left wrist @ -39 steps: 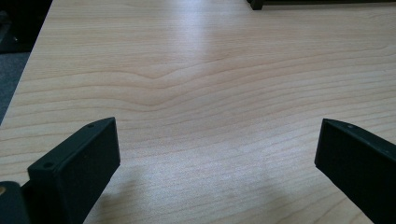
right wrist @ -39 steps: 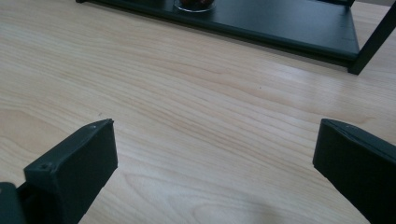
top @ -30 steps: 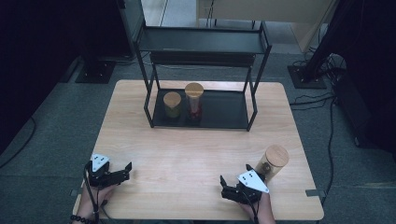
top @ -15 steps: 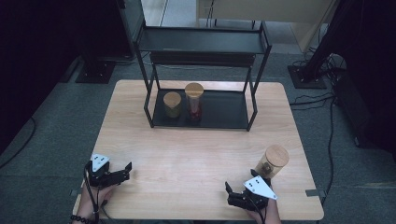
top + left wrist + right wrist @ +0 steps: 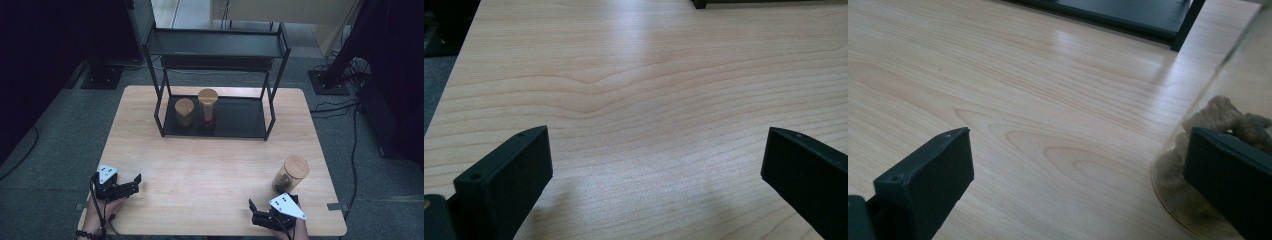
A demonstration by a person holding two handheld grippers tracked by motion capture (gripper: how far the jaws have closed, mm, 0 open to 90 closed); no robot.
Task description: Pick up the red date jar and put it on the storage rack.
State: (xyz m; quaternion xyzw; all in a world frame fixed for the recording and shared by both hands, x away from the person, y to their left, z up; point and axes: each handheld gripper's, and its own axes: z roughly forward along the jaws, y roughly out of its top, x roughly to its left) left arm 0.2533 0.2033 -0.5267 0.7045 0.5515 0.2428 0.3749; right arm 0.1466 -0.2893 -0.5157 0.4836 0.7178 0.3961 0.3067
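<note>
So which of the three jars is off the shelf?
The jar with the wooden lid at the table's near right, just ahead of the right gripper. The short jar and tall jar stand on the rack's lower shelf.

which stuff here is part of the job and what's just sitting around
In the job:
- glass jar with a round wooden lid, standing on the table beside the right gripper, jaws open
- black metal two-tier shelf rack, probably where it goes

Just lying about:
- short wooden-lidded jar on the rack's lower shelf
- tall wooden-lidded jar with red contents next to it
- left gripper, open over bare light wooden table
</note>
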